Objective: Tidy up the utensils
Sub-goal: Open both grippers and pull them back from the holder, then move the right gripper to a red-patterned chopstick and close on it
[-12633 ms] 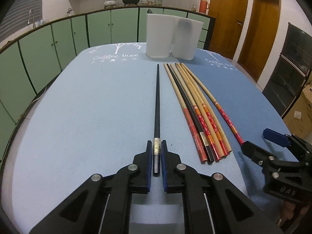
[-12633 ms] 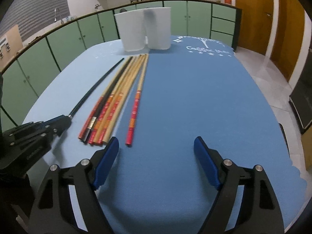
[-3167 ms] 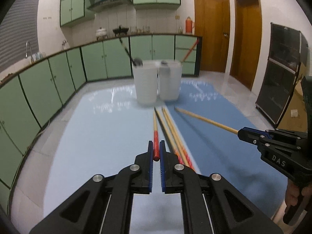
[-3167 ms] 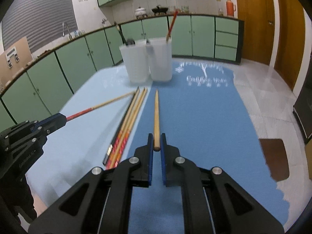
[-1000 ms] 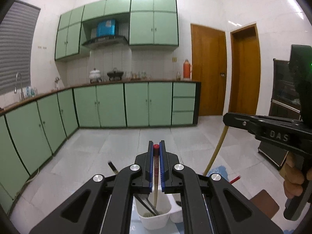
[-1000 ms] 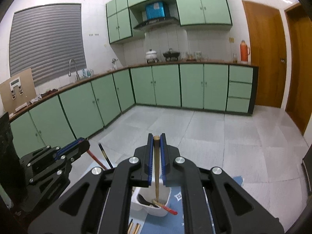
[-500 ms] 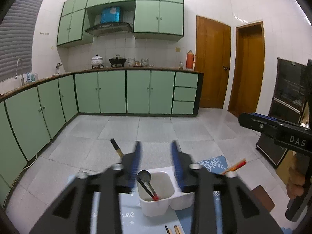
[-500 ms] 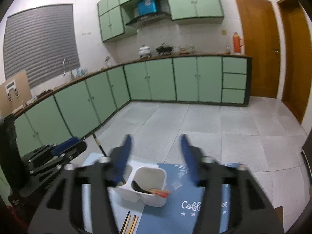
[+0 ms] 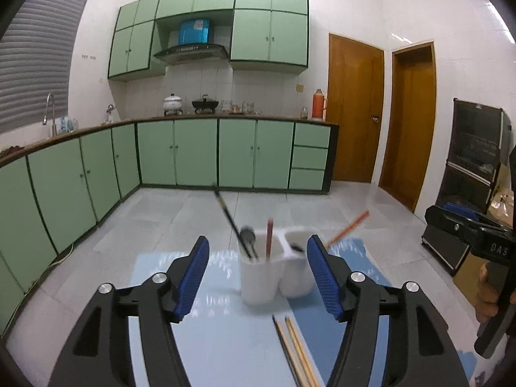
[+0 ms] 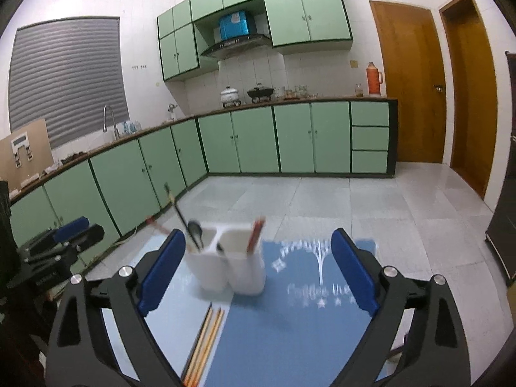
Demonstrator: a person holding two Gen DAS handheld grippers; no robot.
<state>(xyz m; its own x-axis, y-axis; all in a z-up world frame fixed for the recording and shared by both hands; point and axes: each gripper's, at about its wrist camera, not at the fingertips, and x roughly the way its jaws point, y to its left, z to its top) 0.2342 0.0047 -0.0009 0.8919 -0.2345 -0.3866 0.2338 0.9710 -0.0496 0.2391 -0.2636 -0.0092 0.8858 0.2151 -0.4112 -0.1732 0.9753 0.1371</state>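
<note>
Both grippers, clamped on a chopstick apiece a second ago, now hang with jaws spread wide and nothing between them: the left gripper and right gripper sit back from the white holder at the far end of the blue mat. A red chopstick stands in the holder's left cup beside a black one, another leans out of the right cup, and a few chopsticks lie on the mat near the holder.

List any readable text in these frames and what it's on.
"DAS": on the body of the right gripper, seen from the left wrist view.
White script with stars on the blue mat: blurred; seems to begin "Coffee", the rest unreadable.
Marking on the left gripper body: too small to read.
</note>
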